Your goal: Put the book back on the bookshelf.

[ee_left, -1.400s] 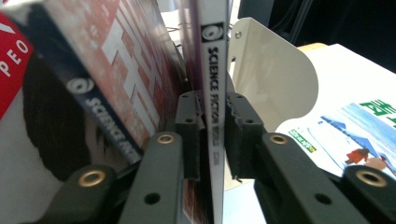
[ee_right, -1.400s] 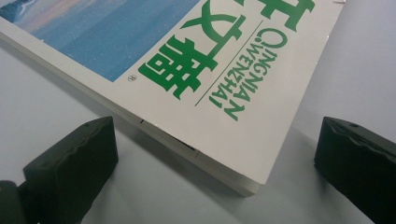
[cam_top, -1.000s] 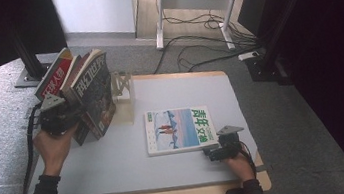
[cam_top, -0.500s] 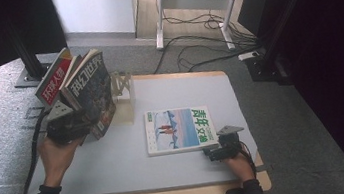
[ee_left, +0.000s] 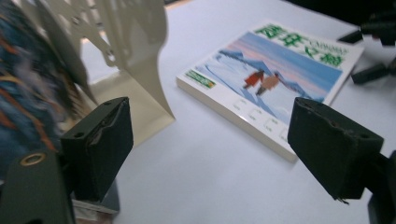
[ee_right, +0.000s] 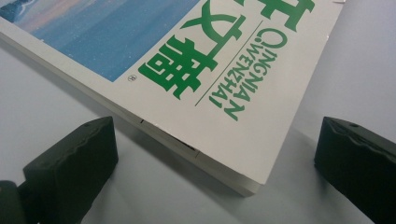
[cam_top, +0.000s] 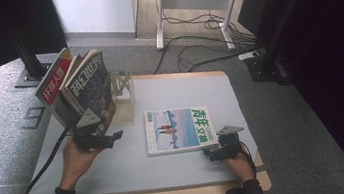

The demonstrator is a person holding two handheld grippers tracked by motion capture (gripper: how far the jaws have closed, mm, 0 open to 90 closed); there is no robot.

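Right hand-held gripper gapes beside the flat magazine

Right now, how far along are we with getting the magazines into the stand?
Done: two magazines lean upright against the bookend. In hand: nothing; the left gripper has just been opening, jaws empty. Left: the flat magazine lies on the table, with the open right gripper at its corner.

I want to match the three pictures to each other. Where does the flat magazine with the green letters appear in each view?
High view: the magazine lies flat at the table's centre-right, beside the right gripper.
Left gripper view: upper right, beyond the open jaws, right of the cream bookend.
Right gripper view: its near corner lies ahead of the open jaws, across the top.
Shared landmark: the green title letters.
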